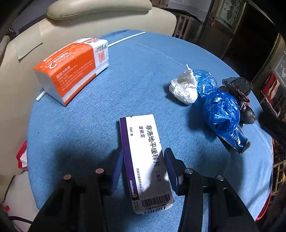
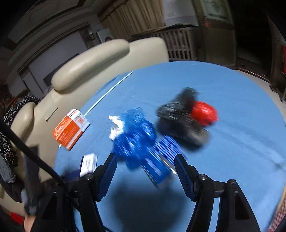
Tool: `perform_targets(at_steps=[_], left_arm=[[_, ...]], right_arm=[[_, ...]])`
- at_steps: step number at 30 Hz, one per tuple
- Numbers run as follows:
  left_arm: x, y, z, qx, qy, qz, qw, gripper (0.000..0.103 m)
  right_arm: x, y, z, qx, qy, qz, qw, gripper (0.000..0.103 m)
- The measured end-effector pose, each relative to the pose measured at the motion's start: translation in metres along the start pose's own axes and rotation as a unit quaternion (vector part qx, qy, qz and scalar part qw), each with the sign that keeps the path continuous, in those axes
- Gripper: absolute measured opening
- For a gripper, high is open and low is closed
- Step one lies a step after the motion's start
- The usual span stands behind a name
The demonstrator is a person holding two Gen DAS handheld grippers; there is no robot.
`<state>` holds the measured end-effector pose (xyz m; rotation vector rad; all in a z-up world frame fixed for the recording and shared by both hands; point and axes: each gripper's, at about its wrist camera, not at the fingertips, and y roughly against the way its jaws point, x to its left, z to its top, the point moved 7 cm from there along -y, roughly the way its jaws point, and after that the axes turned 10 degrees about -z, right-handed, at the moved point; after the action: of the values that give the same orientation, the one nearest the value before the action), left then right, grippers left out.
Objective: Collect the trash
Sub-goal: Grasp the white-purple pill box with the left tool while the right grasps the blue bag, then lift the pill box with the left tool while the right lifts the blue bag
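— On the near side of the blue table [image 1: 100, 107], what has the left gripper [image 1: 143, 164] got?

— A white medicine box [image 1: 145, 160] with a purple stripe. The blue pads sit against its two long sides, closed in on it, and the box lies flat on the cloth, barcode end toward the handle.

— And the right gripper [image 2: 145, 166]?

— Its jaws stand partly apart with nothing clamped between them. That view is smeared, but the fingers hang above the cloth just short of a flat blue packet [image 2: 157, 160], which sticks out from under a crumpled blue plastic bag [image 2: 134, 135].

— So the trash is in one heap?

— Mostly, to the right of the medicine box and well apart from it. From the left gripper's camera the blue bag [image 1: 220, 111] sits on the packet [image 1: 236, 141]; a ball of white tissue [image 1: 184, 87] touches the bag's far-left side, and a crumpled black bag [image 1: 239, 92] lies against its right. The right camera shows something red [image 2: 203, 113] tucked into that black bag [image 2: 178, 117]; what it is I cannot tell.

— Further back?

— An orange-and-white tissue pack [image 1: 71, 69] at the far left, lying over a thin white tube [image 1: 125, 38] that runs along the table's edge. Behind the table stands a cream armchair [image 1: 98, 10].
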<state>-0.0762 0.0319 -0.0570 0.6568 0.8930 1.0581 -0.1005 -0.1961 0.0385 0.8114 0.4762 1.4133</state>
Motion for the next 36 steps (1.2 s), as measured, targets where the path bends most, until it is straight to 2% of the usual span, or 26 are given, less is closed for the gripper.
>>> perform_targets(at_steps=[4,8,10,13,16,22,28,36], left_arm=[[-0.003,0.008,-0.006,0.001,-0.003,-0.006,1.0000,0.048],[-0.002,0.011,-0.009,0.001,-0.007,-0.007,0.9999,0.049],[0.000,0.012,-0.012,0.002,-0.009,-0.009,0.9999,0.049],[-0.001,0.013,-0.011,0.003,-0.011,-0.010,0.9999,0.049],[-0.009,0.005,-0.001,0.003,-0.013,-0.007,0.9999,0.049],[-0.013,0.004,0.002,0.005,-0.008,0.004,1.0000,0.049],[-0.024,0.011,0.006,-0.005,-0.012,0.013,0.9998,0.048],[-0.060,0.022,0.008,-0.020,-0.053,0.013,0.9983,0.048]], right_arm=[[0.025,-0.037,0.011,0.020,0.018,-0.009,1.000,0.070],[0.041,-0.071,0.006,0.057,0.048,-0.017,0.997,0.070],[0.050,-0.080,0.000,0.070,0.066,-0.016,0.995,0.058],[0.056,-0.081,-0.004,0.067,0.081,-0.011,0.994,0.053],[0.048,-0.066,-0.001,0.050,0.063,-0.002,0.997,0.052],[0.007,-0.019,0.007,0.007,0.013,0.008,1.000,0.052],[-0.037,0.022,-0.015,-0.016,-0.029,0.009,0.999,0.052],[-0.067,0.052,-0.040,-0.031,-0.072,0.011,0.997,0.052]])
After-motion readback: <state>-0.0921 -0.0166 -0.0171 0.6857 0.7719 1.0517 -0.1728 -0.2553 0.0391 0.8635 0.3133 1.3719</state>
